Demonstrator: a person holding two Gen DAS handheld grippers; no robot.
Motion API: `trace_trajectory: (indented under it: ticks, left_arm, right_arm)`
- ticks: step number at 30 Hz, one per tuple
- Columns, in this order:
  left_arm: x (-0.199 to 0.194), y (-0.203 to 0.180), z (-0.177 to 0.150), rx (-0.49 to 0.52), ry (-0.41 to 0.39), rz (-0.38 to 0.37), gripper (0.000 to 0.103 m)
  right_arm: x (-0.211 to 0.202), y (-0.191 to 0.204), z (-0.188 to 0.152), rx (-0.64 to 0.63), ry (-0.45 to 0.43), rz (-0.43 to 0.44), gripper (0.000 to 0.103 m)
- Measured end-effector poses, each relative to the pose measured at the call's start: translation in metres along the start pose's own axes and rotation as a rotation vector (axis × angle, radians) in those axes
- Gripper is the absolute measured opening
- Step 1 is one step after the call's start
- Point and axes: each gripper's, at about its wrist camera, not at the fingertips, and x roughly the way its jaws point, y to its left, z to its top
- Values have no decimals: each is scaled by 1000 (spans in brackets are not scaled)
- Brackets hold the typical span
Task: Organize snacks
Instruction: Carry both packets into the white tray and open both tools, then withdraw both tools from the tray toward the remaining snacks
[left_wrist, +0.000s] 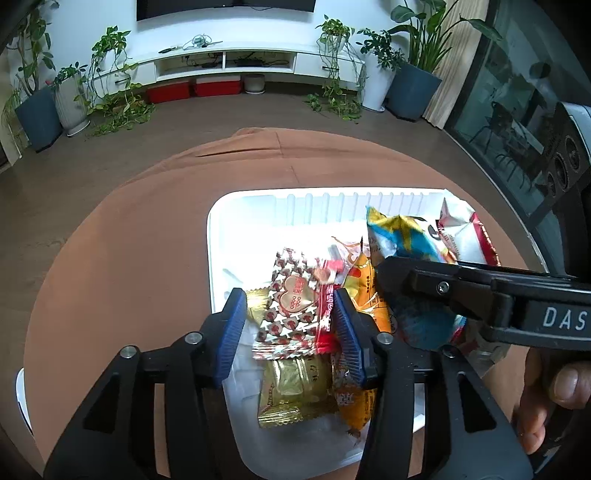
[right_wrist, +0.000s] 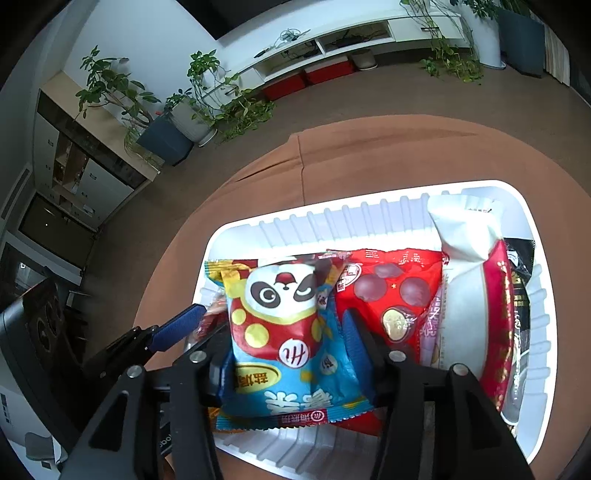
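Left tongs (left_wrist: 290, 325) stand parted around a heart-printed packet (left_wrist: 291, 314) without pressing it; right tongs (right_wrist: 291, 354) gape beside the blue panda packet (right_wrist: 286, 339); both packets lie in the white tray (right_wrist: 332, 221) on the brown-clothed table (left_wrist: 129, 229).

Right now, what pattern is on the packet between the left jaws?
Red hearts on silver; clearest in the left wrist view.

A white low media console (left_wrist: 225, 61) is standing against the white wall (left_wrist: 92, 18), with two red boxes (left_wrist: 194, 89) sitting beneath it on the dark wood-look floor (left_wrist: 110, 155). Potted plants (left_wrist: 413, 70) are flanking the console, and a tall glass-fronted cabinet (right_wrist: 85, 162) is occupying the left side of the right wrist view.
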Motion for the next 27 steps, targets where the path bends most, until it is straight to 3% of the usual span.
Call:
trace_trajectory:
  ticks: [8, 15, 20, 27]
  left_arm:
    - [-20, -2, -8, 4, -31, -18, 64]
    - [-63, -12, -39, -1, -79, -30, 100]
    - [-100, -28, -72, 50, -121, -7, 103]
    - [-138, -42, -135, 34, -122, -40, 103]
  right_arm:
    - [-16, 3, -2, -8, -22, 6, 68]
    - [-56, 3, -12, 33, -82, 64, 86]
    - [-99, 2, -33, 11, -153, 92, 92]
    - [-162, -18, -95, 24, -240, 99, 97]
